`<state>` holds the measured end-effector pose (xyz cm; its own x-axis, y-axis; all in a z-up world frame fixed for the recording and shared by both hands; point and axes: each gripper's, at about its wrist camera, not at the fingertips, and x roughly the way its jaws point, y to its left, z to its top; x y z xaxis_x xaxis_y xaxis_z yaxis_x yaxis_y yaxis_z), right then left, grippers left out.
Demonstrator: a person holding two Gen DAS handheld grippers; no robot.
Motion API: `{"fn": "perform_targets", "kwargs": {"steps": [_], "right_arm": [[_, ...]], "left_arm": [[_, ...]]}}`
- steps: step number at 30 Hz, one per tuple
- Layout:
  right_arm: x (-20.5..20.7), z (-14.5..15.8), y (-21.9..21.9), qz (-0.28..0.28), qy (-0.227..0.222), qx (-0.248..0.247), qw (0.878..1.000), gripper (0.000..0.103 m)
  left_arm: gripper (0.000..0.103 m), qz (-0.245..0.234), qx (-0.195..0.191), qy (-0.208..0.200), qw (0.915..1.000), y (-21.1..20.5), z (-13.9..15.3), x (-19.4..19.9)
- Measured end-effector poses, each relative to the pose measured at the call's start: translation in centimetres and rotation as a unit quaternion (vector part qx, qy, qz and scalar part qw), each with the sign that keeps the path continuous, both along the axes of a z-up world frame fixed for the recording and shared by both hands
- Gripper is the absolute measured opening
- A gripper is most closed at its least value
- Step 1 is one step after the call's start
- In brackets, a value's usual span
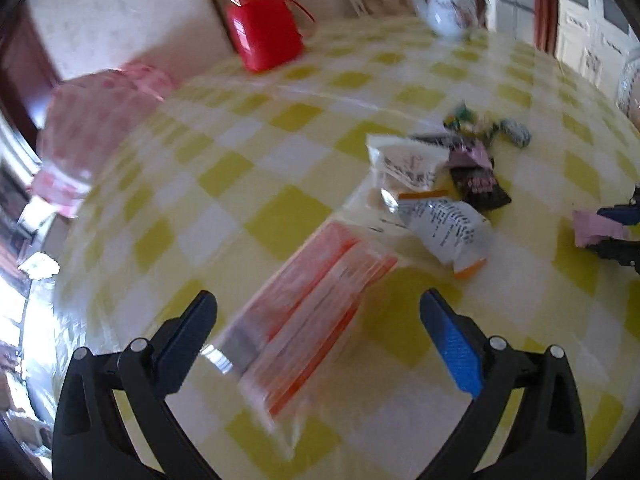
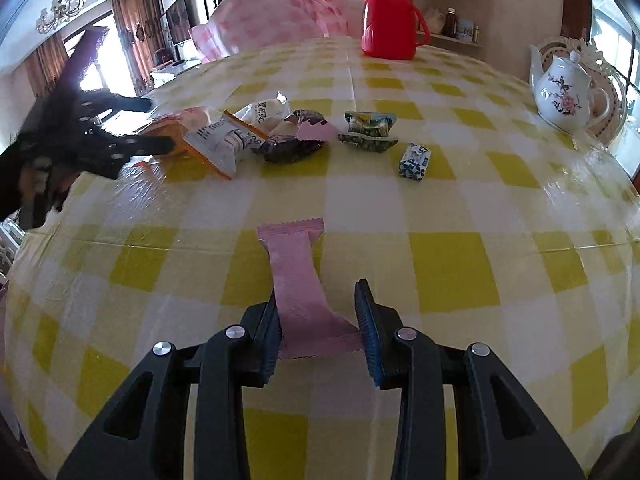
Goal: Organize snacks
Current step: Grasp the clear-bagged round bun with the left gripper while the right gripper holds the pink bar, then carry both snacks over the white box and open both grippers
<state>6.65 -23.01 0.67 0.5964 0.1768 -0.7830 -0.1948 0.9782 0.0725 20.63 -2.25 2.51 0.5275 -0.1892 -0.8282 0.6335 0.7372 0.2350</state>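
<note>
Pink wrapper (image 2: 298,280) between right hand-held gripper (image 2: 320,312) pads

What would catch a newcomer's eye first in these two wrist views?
Probably the yellow-and-white checked tablecloth that fills both views, and the bright red flask standing at its far edge. Next, the pink wrapper pinched in the right claw near the camera, with a loose heap of snack packets beyond it. In the left wrist view, the left claw is open over an orange-striped clear packet.
</note>
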Motion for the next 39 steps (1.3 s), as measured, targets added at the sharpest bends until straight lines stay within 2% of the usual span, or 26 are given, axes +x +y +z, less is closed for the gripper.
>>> {"fn": "perform_targets", "kwargs": {"steps": [2,3,4,5,6,8,11,14,16,17,18,20,22,23,24,26,29,34,39], "right_arm": [[0.0,-0.1,0.1,0.004,0.002,-0.002,1.0,0.035],[0.0,-0.1,0.1,0.005,0.002,-0.001,1.0,0.035],[0.1,-0.1,0.0,0.005,0.003,0.002,1.0,0.035],[0.1,-0.1,0.0,0.005,0.004,0.003,1.0,0.035],[0.0,-0.1,0.0,0.005,0.004,0.004,1.0,0.035],[0.0,0.0,0.0,0.006,0.003,0.003,1.0,0.035],[-0.1,0.0,0.3,0.011,0.001,-0.003,1.0,0.035],[-0.1,0.0,0.4,0.013,0.002,-0.005,1.0,0.035],[0.0,0.0,0.3,0.013,0.003,-0.003,1.0,0.035],[0.0,0.0,0.3,0.013,0.003,-0.001,1.0,0.035],[0.0,0.0,0.2,0.013,0.004,0.0,1.0,0.035],[0.0,0.0,0.2,0.013,0.004,0.0,1.0,0.035],[0.0,0.0,0.3,0.018,0.003,-0.001,1.0,0.035],[-0.1,0.0,0.3,0.02,0.002,-0.002,1.0,0.035],[-0.1,0.0,0.3,0.021,0.001,-0.002,1.0,0.035],[-0.1,0.1,0.2,0.019,0.0,0.002,1.0,0.035],[-0.1,0.1,0.2,0.019,0.0,0.003,1.0,0.034],[-0.1,0.1,0.0,0.018,-0.005,0.005,1.0,0.034],[-0.4,0.3,-0.1,0.014,-0.012,0.01,1.0,0.034]], "left_arm": [[0.102,-0.015,0.028,0.004,0.9995,-1.1,-1.2,0.2],[0.1,-0.015,0.022,-0.008,0.9996,-1.3,-1.3,0.1],[0.098,-0.011,0.012,0.004,0.9999,-1.1,-1.4,0.3],[0.087,0.005,-0.001,0.012,0.9999,-0.8,-1.5,0.5],[0.07,0.02,-0.019,0.02,0.9994,-0.4,-1.4,0.6],[0.049,0.052,-0.053,0.043,0.9963,0.6,-1.2,0.3],[0.048,0.089,-0.076,0.06,0.9913,0.7,-0.9,-2.3],[0.05,0.097,-0.083,0.063,0.9898,-0.1,-0.9,-5.3],[0.064,0.095,-0.079,0.053,0.9909,-0.9,-1.1,-6.5],[0.082,0.098,-0.075,0.051,0.9911,-1.2,-1.4,-6.8],[0.087,0.103,-0.065,0.044,0.9916,-1.5,-1.8,-7.0],[0.088,0.115,-0.072,0.029,0.9903,-1.5,-2.1,-7.1],[0.085,0.131,-0.091,0.04,0.9865,-1.1,-2.3,-6.9],[0.062,0.135,-0.098,0.035,0.9854,-0.9,-2.2,-7.0],[0.048,0.136,-0.101,0.028,0.9851,-0.9,-1.9,-7.3],[0.047,0.138,-0.081,0.017,0.9869,-1.4,-1.8,-8.2],[0.047,0.142,-0.089,0.015,0.9857,-1.9,-1.7,-10.5],[0.047,0.184,-0.138,0.028,0.9728,-1.6,-1.2,-13.7],[0.047,0.201,-0.17,0.036,0.9641,-1.8,-0.5,-16.9]]}}
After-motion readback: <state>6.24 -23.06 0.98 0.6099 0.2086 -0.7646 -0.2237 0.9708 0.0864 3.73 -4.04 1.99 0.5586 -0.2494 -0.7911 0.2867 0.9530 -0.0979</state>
